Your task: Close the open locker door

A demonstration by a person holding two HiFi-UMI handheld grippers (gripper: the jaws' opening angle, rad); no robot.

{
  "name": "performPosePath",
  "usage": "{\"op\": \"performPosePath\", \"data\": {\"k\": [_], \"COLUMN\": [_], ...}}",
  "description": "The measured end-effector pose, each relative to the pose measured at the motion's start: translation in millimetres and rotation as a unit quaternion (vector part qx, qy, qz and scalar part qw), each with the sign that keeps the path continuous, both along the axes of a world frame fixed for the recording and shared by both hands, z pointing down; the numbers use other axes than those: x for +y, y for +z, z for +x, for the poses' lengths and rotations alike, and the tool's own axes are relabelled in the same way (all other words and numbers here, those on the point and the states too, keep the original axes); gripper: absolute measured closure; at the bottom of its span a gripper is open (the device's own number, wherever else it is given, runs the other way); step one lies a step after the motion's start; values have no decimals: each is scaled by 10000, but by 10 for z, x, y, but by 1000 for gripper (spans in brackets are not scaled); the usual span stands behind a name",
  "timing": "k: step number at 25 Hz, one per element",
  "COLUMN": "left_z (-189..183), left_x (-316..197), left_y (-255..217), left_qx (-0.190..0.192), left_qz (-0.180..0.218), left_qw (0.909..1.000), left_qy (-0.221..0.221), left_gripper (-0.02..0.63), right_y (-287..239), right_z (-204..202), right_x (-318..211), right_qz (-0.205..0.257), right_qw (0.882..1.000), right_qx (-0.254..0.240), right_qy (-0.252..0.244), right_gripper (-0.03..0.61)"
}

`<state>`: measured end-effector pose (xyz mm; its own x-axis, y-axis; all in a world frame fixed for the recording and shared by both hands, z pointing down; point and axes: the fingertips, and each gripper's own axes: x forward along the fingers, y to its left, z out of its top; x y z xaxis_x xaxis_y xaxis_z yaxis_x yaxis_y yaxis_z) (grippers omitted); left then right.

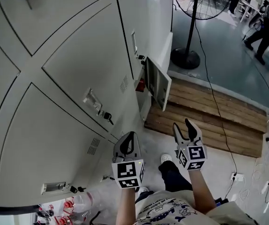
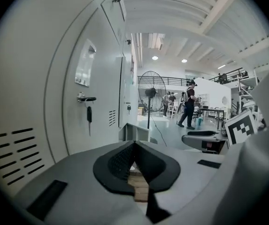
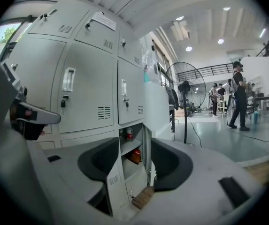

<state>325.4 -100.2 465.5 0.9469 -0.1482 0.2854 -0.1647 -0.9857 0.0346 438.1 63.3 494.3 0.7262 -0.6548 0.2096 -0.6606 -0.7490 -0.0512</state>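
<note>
- Lockers [image 1: 68, 78] fill the left side: pale grey painted sheet metal, with flat rectangular doors, louvred vent slots and recessed bright-metal handles. A black-headed key [image 1: 108, 118] hangs from one lock.
- Next come the left tongs [image 1: 130, 136], smooth grey moulded plastic with black textured pads. They are clenched pad to pad with nothing between them, and a cube of black-and-white square markers sits behind them.
- One locker door [image 1: 160, 83] stands open, the only one. It is a thin grey metal panel with a folded rim, low in the end column of the bank, swung out roughly square to the locker fronts above the near edge of the wooden platform. Behind it a shelf carries one red can [image 3: 129, 133], with something orange below.
- The right tongs [image 1: 183, 125] are of the same make and carry a second marker cube. They are released, with the jaws spread wide and gripping nothing. They are well short of the door, which shows far off in the gap in the right gripper view.
- A wooden platform [image 1: 209, 111] of rough brown slats lies on the floor.
- One pedestal fan [image 1: 186, 58] stands beyond it, with a round black base, a thin pole and a trailing black cable.
</note>
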Motion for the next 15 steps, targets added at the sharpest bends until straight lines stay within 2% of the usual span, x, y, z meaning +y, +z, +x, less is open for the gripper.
{"op": "performPosePath", "data": {"k": [3,5,15], "left_z": [371,572,1441], "left_x": [-40,-56,-217], "left_y": [30,27,17], "left_qx": [-51,-92,-203], "left_qz": [17,22,17], "left_qw": [9999,9998,9976], "left_qy": [-107,-196,-668], "left_gripper": [609,609,609], "right_y": [48,56,73], "right_z": [456,700,1734], "right_x": [-59,-97,-514], "right_qz": [47,46,0], "right_qw": [9999,9998,9967], "right_qx": [-61,-98,-197], "right_qy": [-71,-165,-788], "right_gripper": [364,399,399]}}
